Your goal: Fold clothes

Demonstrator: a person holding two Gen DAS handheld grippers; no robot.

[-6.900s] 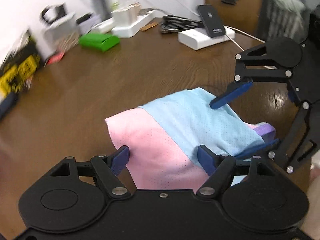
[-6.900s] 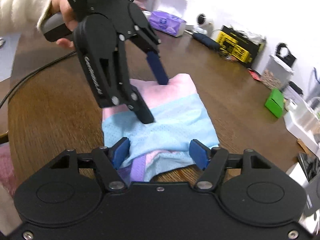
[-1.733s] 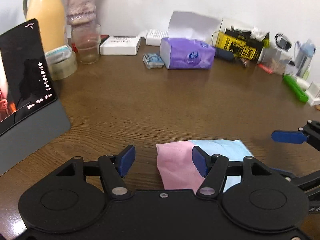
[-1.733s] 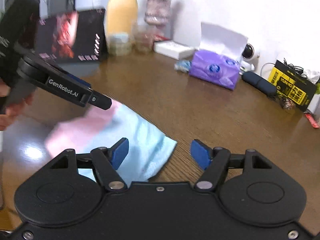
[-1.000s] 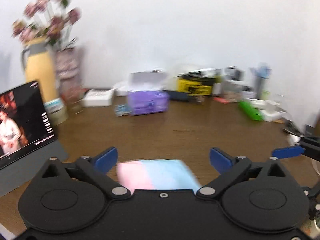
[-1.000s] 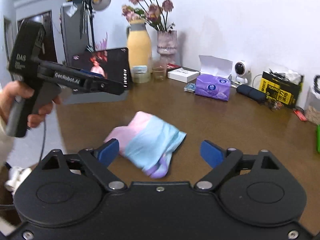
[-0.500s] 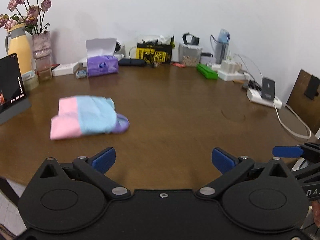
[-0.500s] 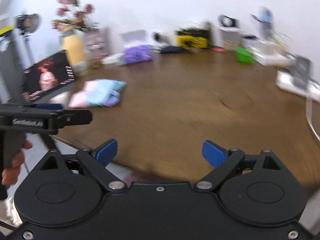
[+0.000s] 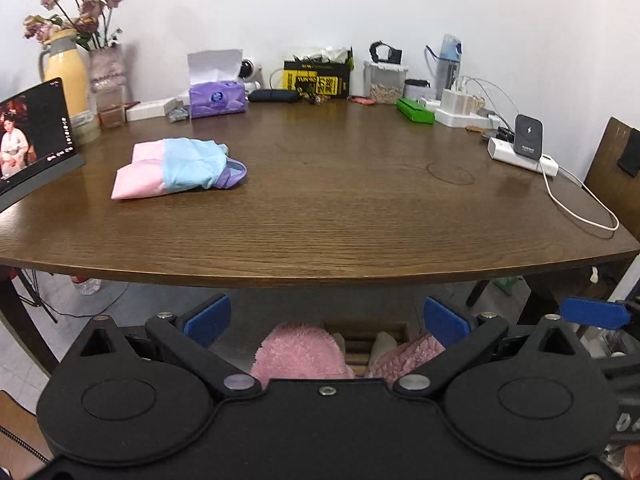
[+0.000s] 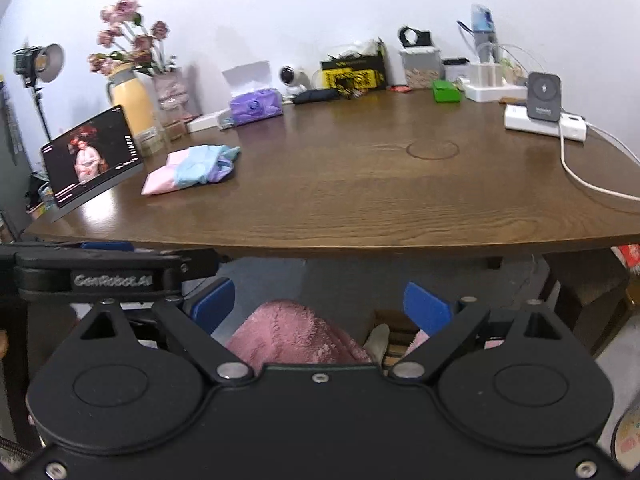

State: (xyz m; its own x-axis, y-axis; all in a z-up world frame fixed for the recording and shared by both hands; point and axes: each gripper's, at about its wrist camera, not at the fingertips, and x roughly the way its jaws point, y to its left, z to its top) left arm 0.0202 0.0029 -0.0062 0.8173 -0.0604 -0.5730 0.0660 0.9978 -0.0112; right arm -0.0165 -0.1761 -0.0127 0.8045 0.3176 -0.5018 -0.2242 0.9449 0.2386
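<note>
My left gripper (image 9: 326,320) and right gripper (image 10: 320,306) hang below the table (image 9: 340,220) edge, jaws spread wide, holding nothing. The folded garment (image 9: 178,168) lies on the table's left side near the tablet (image 9: 32,136): pink one end, light blue over it, purple trim poking out.

The tablet (image 9: 34,136) is cut off by the left edge of the left wrist view. The wooden chair (image 9: 616,160) runs out past the right edge. Under the table (image 9: 320,220), the pink fuzzy fabric (image 9: 298,354) is partly hidden behind the black gripper body. Labels on the yellow-and-black box (image 9: 316,76) are too small to read.
</note>
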